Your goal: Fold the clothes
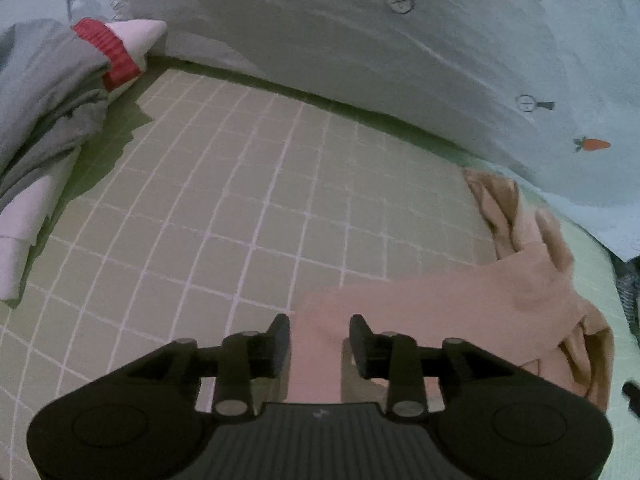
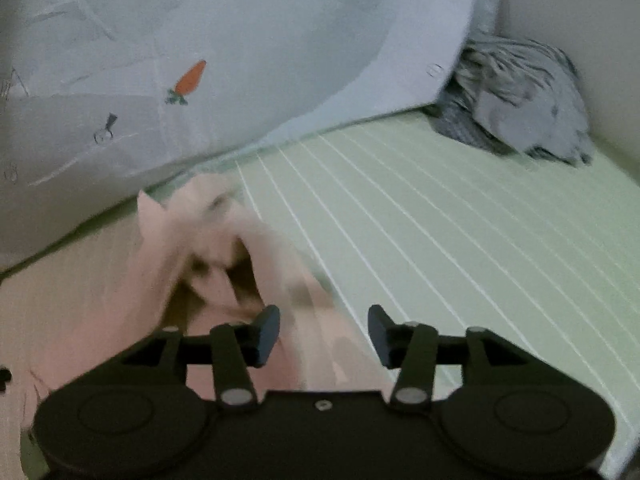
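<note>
A peach-pink garment (image 1: pixel 460 300) lies partly flat, partly bunched on the green checked sheet (image 1: pixel 240 184). My left gripper (image 1: pixel 319 340) is open, its fingers standing either side of the garment's flat left edge. In the right wrist view the same pink garment (image 2: pixel 224 248) is crumpled and blurred. My right gripper (image 2: pixel 323 334) is open just above its right-hand part, the left fingertip (image 2: pixel 267 330) over the cloth and the right one over bare sheet.
A pale blue duvet (image 1: pixel 400 52) with a carrot print (image 2: pixel 188 80) runs along the back. A grey, white and red garment (image 1: pixel 60 92) is heaped at the left. A grey bundle (image 2: pixel 516 104) sits at the far right by a wall.
</note>
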{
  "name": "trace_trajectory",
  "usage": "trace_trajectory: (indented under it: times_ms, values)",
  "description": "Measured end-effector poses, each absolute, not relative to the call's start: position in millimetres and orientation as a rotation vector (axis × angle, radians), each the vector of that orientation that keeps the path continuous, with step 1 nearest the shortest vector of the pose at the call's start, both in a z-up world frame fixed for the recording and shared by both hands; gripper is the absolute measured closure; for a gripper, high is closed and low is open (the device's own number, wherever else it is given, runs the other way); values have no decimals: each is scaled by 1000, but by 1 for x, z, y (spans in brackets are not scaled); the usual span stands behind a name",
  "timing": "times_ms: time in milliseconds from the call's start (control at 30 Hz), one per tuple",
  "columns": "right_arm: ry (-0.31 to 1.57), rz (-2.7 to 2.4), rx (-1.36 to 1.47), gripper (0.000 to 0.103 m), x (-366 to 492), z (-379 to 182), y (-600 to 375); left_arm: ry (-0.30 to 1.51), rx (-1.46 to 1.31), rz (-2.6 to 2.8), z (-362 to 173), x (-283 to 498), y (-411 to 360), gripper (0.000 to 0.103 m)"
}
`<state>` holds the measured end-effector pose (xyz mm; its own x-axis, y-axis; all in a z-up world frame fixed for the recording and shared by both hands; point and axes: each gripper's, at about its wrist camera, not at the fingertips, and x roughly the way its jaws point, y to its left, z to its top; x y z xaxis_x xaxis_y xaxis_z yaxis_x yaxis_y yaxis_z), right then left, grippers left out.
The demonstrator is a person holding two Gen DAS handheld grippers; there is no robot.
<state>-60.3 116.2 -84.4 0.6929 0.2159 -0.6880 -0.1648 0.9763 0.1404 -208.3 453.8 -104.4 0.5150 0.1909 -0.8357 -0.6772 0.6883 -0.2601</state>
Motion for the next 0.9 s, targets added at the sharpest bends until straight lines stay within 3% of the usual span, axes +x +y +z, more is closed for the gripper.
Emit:
trace_trajectory:
  times_ms: [167, 267, 500, 567, 600, 633, 833, 867, 900]
  values:
    - [761, 288, 55, 39, -11, -86, 147, 938, -647, 615, -115, -198, 457, 64]
    - [774, 339, 77, 36, 25, -90, 171, 966, -619, 622, -118, -191, 458, 53]
    - [872, 498, 197, 29, 105, -110, 229, 1021, -642, 603, -130, -174, 461, 52]
    - [915, 508, 139, 41, 119, -118, 243, 1031, -639, 613, -133, -169, 461, 52]
    - [929, 511, 120, 75, 126, -121, 247, 1026, -632, 618, -133, -167, 460, 52]
    - [932, 513, 117, 93, 132, -122, 247, 1028, -626, 616, -133, -166, 458, 52]
    - [699, 375, -6, 92, 150, -93, 227, 1026, -553, 616, -132, -161, 449, 52]
    - [703, 368, -6, 89, 152, -93, 224, 1026, -552, 616, -132, -160, 449, 52]
    - [707, 350, -23, 72, 151, -94, 222, 1026, -554, 614, -131, -159, 449, 52]
